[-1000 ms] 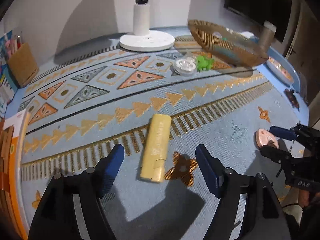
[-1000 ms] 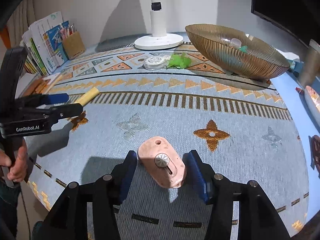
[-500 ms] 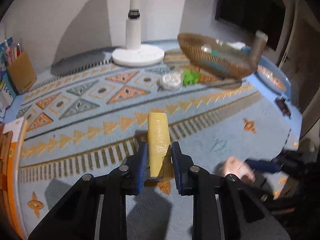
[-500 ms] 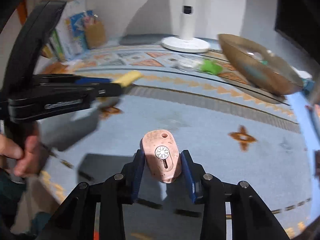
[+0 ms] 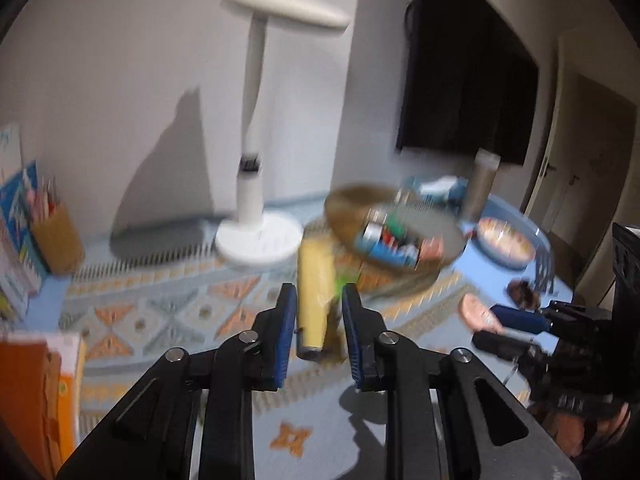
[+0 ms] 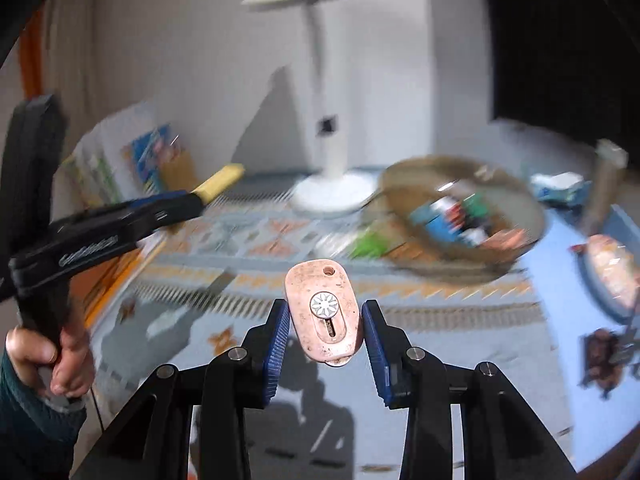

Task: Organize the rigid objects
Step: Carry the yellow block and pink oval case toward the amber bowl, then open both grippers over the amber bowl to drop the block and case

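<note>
the left hand-held gripper (image 5: 318, 320) clenches the yellow case (image 5: 314, 300) at frame centre; the right hand-held gripper (image 6: 326, 330) grips the pink cutter (image 6: 324, 310) centrally. either could slip short of the bowl (image 6: 520, 196), upper right, since both grips look shallow.

Pale yellow rectangular bar (image 5: 314, 300) between blue ribbed pads (image 5: 285, 334) on black plastic arms. Salmon-pink oval plastic case (image 6: 323, 312), white daisy-patterned button at its middle. Underneath, the light-blue woven tablecloth (image 6: 460, 344) shows orange triangles and striped bands; beyond it, a brown-gold ribbed bowl (image 6: 524, 200) and a white desk lamp (image 6: 334, 160).
</note>
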The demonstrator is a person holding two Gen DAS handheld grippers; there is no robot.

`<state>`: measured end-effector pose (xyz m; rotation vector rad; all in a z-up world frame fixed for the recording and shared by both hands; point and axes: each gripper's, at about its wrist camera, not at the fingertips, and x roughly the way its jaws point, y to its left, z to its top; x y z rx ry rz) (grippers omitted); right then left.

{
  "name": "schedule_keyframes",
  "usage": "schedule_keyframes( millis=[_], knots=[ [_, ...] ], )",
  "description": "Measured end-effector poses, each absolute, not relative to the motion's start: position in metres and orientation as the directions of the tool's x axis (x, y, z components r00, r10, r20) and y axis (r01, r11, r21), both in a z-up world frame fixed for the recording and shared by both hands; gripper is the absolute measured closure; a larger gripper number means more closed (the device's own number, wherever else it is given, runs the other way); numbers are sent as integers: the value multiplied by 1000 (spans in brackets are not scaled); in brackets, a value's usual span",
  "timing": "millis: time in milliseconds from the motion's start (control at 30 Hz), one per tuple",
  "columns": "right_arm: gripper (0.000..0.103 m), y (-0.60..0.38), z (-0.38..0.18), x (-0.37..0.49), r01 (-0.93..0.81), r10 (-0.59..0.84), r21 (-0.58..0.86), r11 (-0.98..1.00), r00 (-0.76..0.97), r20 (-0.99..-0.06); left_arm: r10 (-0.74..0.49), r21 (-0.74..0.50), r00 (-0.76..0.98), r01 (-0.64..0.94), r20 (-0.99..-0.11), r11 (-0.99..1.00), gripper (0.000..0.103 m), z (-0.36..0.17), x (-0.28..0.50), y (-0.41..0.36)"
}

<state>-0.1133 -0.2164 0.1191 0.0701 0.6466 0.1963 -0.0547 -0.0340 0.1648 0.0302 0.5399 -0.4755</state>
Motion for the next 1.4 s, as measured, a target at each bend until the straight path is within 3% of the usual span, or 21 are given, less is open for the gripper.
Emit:
schedule_keyframes(
  millis=[233, 333, 400, 433, 467, 500, 533, 567, 700, 733, 800, 867, 900, 1067, 1400],
  knots=[
    [66, -305, 186, -90, 89, -15, 131, 987, 876, -483, -505, -68, 774, 521, -381, 851, 84, 222, -29, -89],
    [66, -336, 193, -64, 151, -60, 148, 977, 870, -489, -516, -89, 750, 531, -413, 843, 84, 221, -2, -101],
    [66, -348, 187, -54, 150, -35, 190, 970, 863, -504, -535, -114, 681, 560, -501, 820, 83, 205, 10, -98],
    [66, -352, 181, -49, 143, -14, 211, 967, 856, -516, -515, -116, 656, 551, -552, 826, 77, 191, 12, -95],
    [66, -355, 175, -44, 139, -4, 216, 966, 850, -527, -493, -115, 632, 542, -598, 833, 59, 174, 10, -91],
    [66, -355, 168, -42, 133, 5, 219, 967, 844, -536, -468, -117, 608, 525, -641, 843, 50, 153, 6, -86],
    [66, -354, 160, -41, 122, 20, 223, 967, 838, -545, -440, -119, 586, 504, -680, 855, 34, 136, 2, -83],
    [66, -353, 150, -41, 109, 43, 234, 966, 827, -561, -415, -121, 559, 487, -718, 865, 30, 117, 0, -81],
    [66, -345, 123, -39, 93, 94, 276, 957, 798, -595, -287, -56, 478, 441, -830, 896, 31, 51, -10, -94],
    [66, -344, 121, -40, 92, 97, 276, 957, 795, -599, -244, -22, 474, 427, -846, 904, 36, 41, -9, -97],
    [66, -344, 122, -45, 90, 94, 273, 958, 799, -594, -205, 1, 457, 412, -865, 911, 47, 29, -8, -103],
    [66, -346, 127, -54, 88, 87, 268, 959, 811, -579, -213, -12, 451, 408, -867, 913, 78, 23, -6, -103],
    [66, -347, 129, -58, 91, 79, 261, 961, 816, -573, -217, -6, 466, 412, -858, 911, 82, 24, -6, -104],
    [66, -353, 141, -72, 102, 53, 252, 962, 838, -543, -300, -74, 527, 407, -795, 910, 82, 49, -6, -99],
    [66, -386, 189, -61, 196, -83, 206, 959, 885, -458, -440, -98, 722, 464, -534, 880, 82, 186, 12, -130]
  ],
)
